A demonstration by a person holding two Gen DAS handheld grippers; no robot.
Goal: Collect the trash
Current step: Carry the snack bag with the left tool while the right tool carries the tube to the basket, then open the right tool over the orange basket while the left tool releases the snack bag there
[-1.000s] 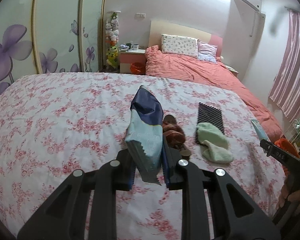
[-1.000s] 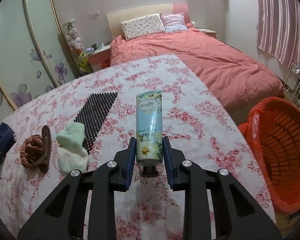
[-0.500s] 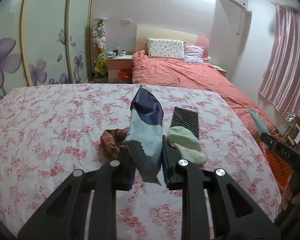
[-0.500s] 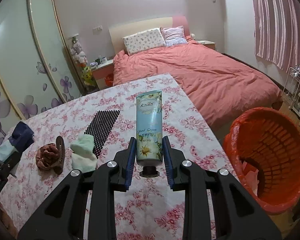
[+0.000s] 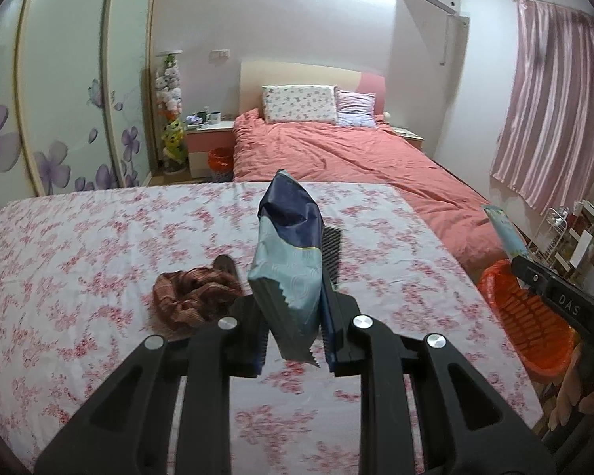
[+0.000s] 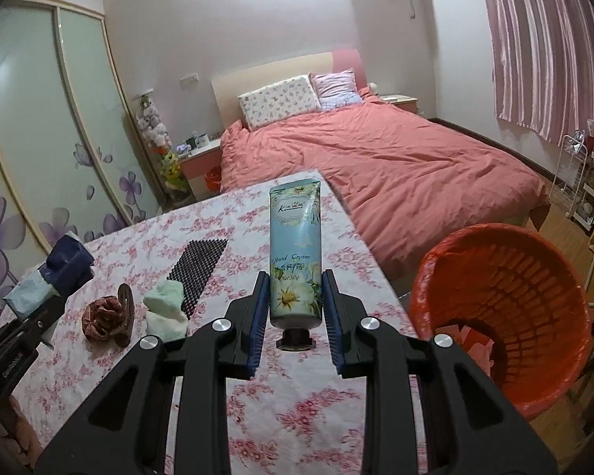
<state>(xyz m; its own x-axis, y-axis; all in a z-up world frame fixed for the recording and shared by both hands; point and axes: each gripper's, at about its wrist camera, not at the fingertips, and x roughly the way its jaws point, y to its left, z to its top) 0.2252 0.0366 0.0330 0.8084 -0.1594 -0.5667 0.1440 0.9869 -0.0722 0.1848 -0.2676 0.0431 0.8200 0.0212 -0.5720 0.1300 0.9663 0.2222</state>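
The right gripper (image 6: 296, 312) is clamped on an upright hand cream tube (image 6: 296, 253), held above the table edge just left of the orange basket (image 6: 507, 380). The left gripper (image 5: 293, 316) pinches a blue snack wrapper (image 5: 287, 253), farther left of the basket. To do well, carry each item over the basket's rim before parting the fingers; a scrunchie (image 6: 103, 316) stays behind.

Our left gripper (image 5: 293, 328) is clamped on a blue wrapper (image 5: 289, 253) above the floral cloth (image 5: 99, 245). A brown scrunchie (image 5: 196, 297) lies just left; our right gripper (image 5: 534, 273) shows over the orange basket (image 5: 530, 328)
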